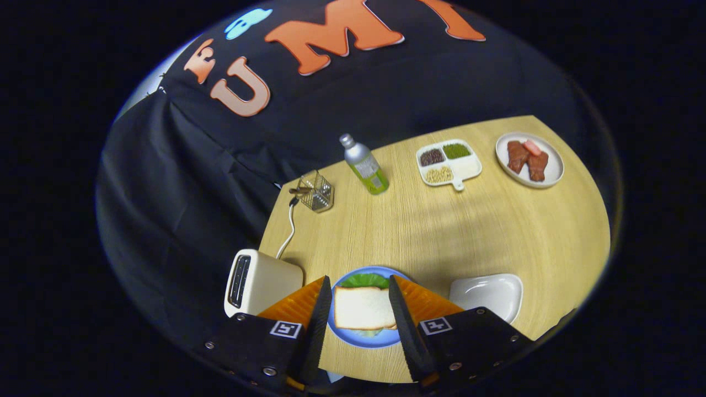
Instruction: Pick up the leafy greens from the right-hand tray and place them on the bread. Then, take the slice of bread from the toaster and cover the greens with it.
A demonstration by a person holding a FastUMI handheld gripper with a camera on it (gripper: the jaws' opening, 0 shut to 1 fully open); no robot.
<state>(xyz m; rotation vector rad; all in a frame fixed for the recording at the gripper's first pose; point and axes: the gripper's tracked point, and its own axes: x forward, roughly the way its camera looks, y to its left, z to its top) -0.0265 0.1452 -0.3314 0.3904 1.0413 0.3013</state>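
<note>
The claw (361,300) hung spread wide and gripping nothing, its two fingers standing apart either side of the blue plate (353,339), touching neither the plate nor what lay on it. And there it was between them: a slice of bread (364,307) sitting flat on the leafy greens (364,279), green frill peeking out past the slice's far edge and a little at its near edge too. By the look of it the sandwich was closed and the job about done. The step in hand read as the release and pull-away, and the tidy way to do it was to keep the fingers wide and rise straight, so neither one clipped the slice and dragged it off the leaves. Just left of the plate, at the desk's left edge, stood the toaster (259,281); just right, an empty white tray (491,295). Well beyond, toward the far edge, stood a bottle (365,165), a wire basket (316,192), a divided dish (448,161) and a plate of meat (529,160).
</note>
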